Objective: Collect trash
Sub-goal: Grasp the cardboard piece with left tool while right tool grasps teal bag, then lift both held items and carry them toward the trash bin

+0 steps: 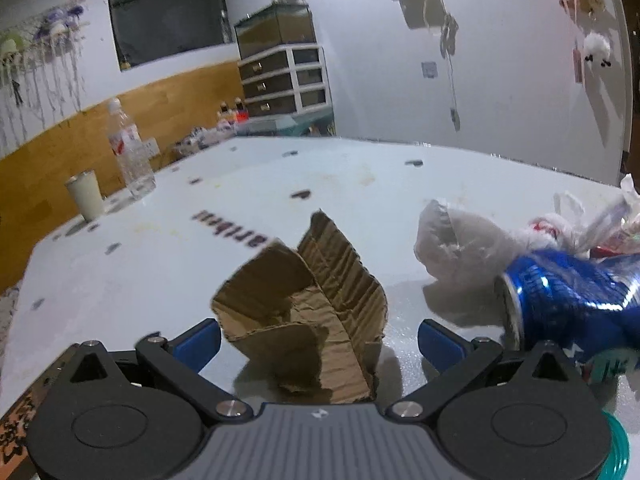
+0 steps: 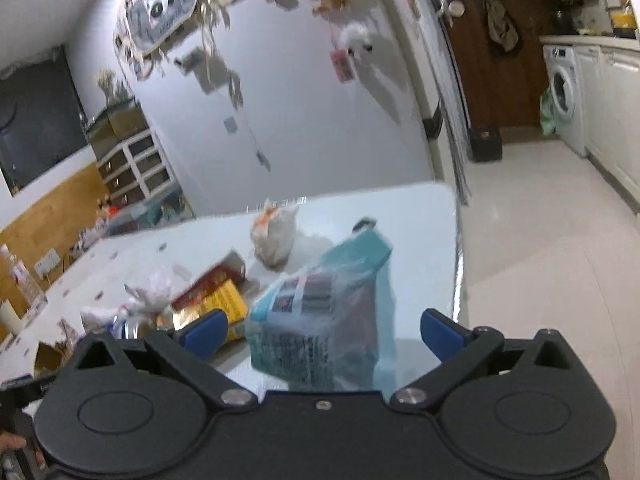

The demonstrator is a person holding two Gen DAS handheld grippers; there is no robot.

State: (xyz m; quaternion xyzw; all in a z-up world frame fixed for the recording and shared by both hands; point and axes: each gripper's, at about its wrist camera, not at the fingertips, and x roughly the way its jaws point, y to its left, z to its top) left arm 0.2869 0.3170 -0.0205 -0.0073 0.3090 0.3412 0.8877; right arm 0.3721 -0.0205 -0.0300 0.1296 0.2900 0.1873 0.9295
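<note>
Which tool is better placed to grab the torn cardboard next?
Left. The left tool is open with the torn cardboard between its pads, while the right tool frames the teal packet.

Dark printed word on table (image 1: 160, 264) blurred, unreadable; teal packet (image 2: 320, 320) label print illegible.
</note>
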